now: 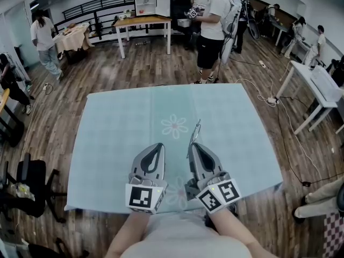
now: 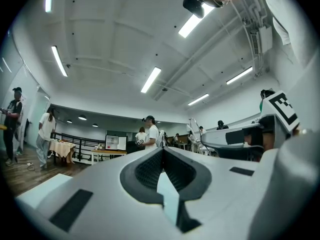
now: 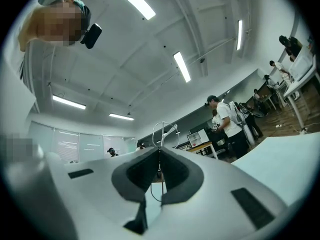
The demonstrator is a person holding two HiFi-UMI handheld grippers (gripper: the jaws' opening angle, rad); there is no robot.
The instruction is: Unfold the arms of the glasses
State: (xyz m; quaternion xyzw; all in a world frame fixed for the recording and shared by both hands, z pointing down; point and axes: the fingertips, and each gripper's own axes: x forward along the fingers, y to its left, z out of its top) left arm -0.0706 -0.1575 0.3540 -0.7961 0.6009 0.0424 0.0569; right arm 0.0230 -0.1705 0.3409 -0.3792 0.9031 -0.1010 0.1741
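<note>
**Right claw clamps wire glasses above the worktop; left claw closed, empty**

The thin wire-frame glasses are clamped in the right claw. The rims poke out past the claw tip, and one thin wire runs down between the pads. The glasses are held off the cloth, over the near middle of the worktop. Whether the arms are folded or open cannot be told, because the frame is too thin. Any print on the frame is too small to tell.

The left claw has its jaws pressed together with nothing between them. It sits just left of the right claw, apart from the glasses. Both claws point away from the person, tipped slightly up.

The left marker cube and the right marker cube carry black-and-white square patterns, which are codes and not words.

The worktop is a square table under a light teal cloth, with a pale flower print just ahead of the claw tips.

Around it lies a wood plank floor. At the back stands a wooden table with white legs, with white boards standing on it; their print is too small to read. A person in a white T-shirt and black shorts stands beyond the worktop's far right corner. A white desk is at the right edge.
</note>
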